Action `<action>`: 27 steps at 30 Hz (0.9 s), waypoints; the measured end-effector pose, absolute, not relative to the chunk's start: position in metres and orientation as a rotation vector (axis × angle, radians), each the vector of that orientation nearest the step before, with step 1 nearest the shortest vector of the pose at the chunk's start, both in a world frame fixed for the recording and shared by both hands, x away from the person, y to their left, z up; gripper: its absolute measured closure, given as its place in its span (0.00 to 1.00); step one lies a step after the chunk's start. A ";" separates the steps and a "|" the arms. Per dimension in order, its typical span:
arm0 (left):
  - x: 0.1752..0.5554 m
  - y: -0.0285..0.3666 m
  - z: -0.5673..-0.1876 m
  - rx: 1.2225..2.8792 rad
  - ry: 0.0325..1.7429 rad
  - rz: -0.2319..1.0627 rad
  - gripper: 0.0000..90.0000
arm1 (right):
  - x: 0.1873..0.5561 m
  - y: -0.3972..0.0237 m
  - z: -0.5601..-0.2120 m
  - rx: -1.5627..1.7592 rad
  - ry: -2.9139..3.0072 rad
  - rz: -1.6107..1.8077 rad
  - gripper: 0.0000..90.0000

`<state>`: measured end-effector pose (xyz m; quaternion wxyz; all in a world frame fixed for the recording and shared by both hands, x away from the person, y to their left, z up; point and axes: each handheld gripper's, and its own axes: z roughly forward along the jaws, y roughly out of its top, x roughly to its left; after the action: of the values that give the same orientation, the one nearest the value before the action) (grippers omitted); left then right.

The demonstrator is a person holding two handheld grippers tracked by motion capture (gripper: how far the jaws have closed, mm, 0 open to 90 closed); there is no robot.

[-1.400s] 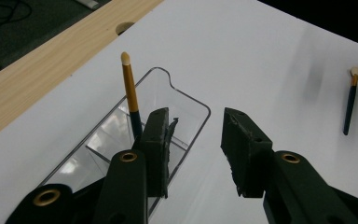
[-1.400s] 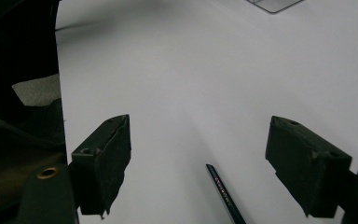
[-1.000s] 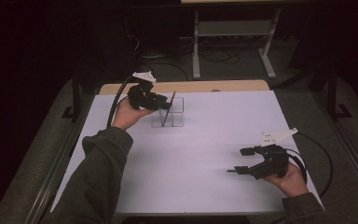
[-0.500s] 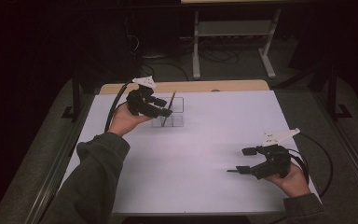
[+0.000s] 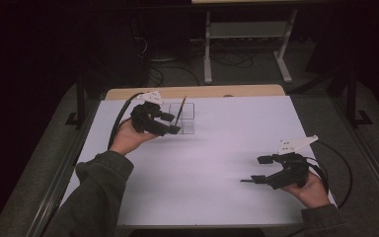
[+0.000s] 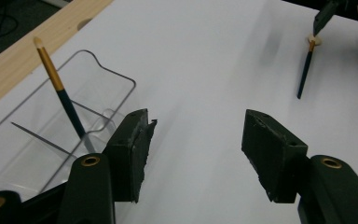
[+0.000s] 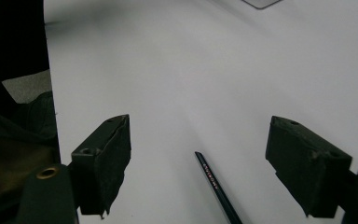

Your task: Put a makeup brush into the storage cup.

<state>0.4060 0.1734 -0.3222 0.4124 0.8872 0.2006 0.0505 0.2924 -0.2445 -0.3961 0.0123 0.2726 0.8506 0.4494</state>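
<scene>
1. At the table's (image 5: 227,148) eleven o'clock, one pencil (image 6: 60,93) leans in the clear organizer (image 6: 93,79); the left gripper (image 6: 193,144), its jaws just opened, is released beside it.
2. At five o'clock, the right gripper (image 7: 198,158) gapes, straddling a second pencil (image 7: 214,184) ungrasped; closing comes next, I judge.

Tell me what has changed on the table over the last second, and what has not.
The left gripper has drawn back from the clear organizer toward the person, its jaws just opening; nothing is between them. The pencil it had been at now leans in the organizer by itself. The right gripper stayed put with its jaws open, and the second pencil lies on the table between them as before.
</scene>
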 end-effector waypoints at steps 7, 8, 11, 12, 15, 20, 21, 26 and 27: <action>0.392 0.172 -0.325 2.231 0.494 0.124 0.43 | 0.292 -0.246 -0.395 0.843 2.651 1.388 0.24; 0.391 0.172 -0.327 2.237 0.489 0.129 0.43 | 0.292 -0.246 -0.395 0.845 2.652 1.386 0.24; 0.386 0.172 -0.330 2.239 0.490 0.121 0.42 | 0.291 -0.246 -0.394 0.843 2.650 1.381 0.24; 0.385 0.171 -0.331 2.237 0.488 0.123 0.41 | 0.291 -0.246 -0.394 0.840 2.652 1.372 0.24; 0.379 0.171 -0.334 2.236 0.483 0.118 0.40 | 0.291 -0.246 -0.394 0.838 2.656 1.365 0.24; 0.372 0.173 -0.340 2.236 0.481 0.111 0.39 | 0.293 -0.245 -0.395 0.839 2.674 1.340 0.25; 0.371 0.173 -0.341 2.238 0.480 0.115 0.39 | 0.294 -0.245 -0.396 0.837 2.678 1.332 0.25; 0.366 0.175 -0.344 2.234 0.478 0.115 0.39 | 0.296 -0.250 -0.398 0.851 2.693 1.295 0.26; 0.366 0.175 -0.345 2.232 0.478 0.114 0.38 | 0.296 -0.251 -0.399 0.848 2.695 1.287 0.26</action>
<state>0.3657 0.1747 -0.3448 0.4152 0.8884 0.1904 0.0455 0.2962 -0.2508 -0.3988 0.0183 0.2732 0.8679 0.4145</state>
